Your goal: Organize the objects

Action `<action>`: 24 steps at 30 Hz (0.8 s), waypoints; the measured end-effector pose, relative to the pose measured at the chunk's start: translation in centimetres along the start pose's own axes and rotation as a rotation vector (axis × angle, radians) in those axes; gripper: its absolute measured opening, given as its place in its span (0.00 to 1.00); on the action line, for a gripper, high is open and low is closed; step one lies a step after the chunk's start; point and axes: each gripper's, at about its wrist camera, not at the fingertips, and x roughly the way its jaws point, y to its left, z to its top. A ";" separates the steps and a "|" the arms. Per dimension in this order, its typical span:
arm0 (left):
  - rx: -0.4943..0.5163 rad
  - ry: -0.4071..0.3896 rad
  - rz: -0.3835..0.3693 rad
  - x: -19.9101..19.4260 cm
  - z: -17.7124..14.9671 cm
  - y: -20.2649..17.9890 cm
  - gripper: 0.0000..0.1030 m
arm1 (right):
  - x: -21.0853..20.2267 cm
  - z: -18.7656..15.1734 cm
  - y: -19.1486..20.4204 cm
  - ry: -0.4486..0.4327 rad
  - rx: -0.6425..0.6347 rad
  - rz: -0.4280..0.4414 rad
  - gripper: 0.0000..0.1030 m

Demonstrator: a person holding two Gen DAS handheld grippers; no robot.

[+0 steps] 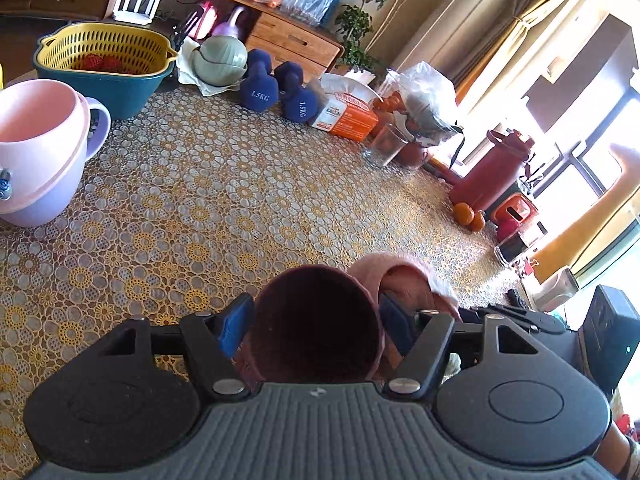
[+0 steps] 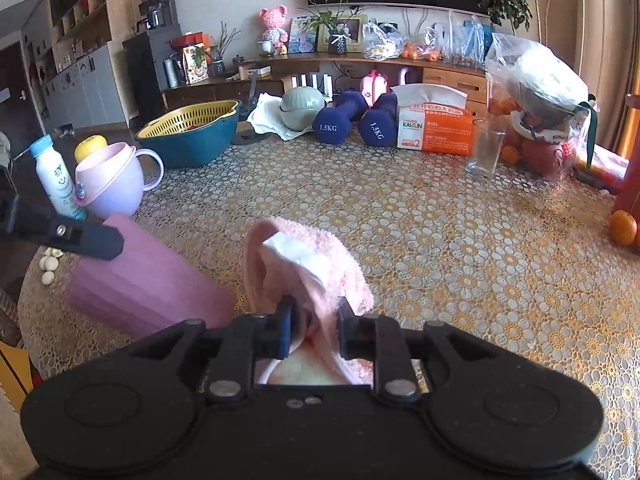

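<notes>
My left gripper point(image 1: 316, 328) is shut on a ribbed pink cup point(image 1: 316, 324), its dark open mouth facing the camera. In the right wrist view the same cup point(image 2: 148, 284) is tilted over the table at the left, with a left finger point(image 2: 88, 240) on its upper side. My right gripper point(image 2: 314, 328) is shut on a fluffy pink towel point(image 2: 320, 256) with a white label, held just right of the cup. The towel also shows in the left wrist view point(image 1: 404, 276) behind the cup.
On the patterned tablecloth point(image 2: 400, 240): a pink-and-lilac mug point(image 2: 116, 184), a white bottle point(image 2: 56, 176), a teal basin with yellow strainer point(image 2: 192, 132), two blue dumbbells point(image 2: 352, 120), an orange-white box point(image 2: 432, 128), a glass point(image 2: 484, 148), bagged items point(image 2: 544, 92), oranges point(image 2: 624, 228).
</notes>
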 end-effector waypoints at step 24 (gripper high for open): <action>0.151 0.004 0.080 0.6 -3.9 1.4 0.67 | 4.6 -2.3 5.2 0.021 -0.246 -0.135 0.37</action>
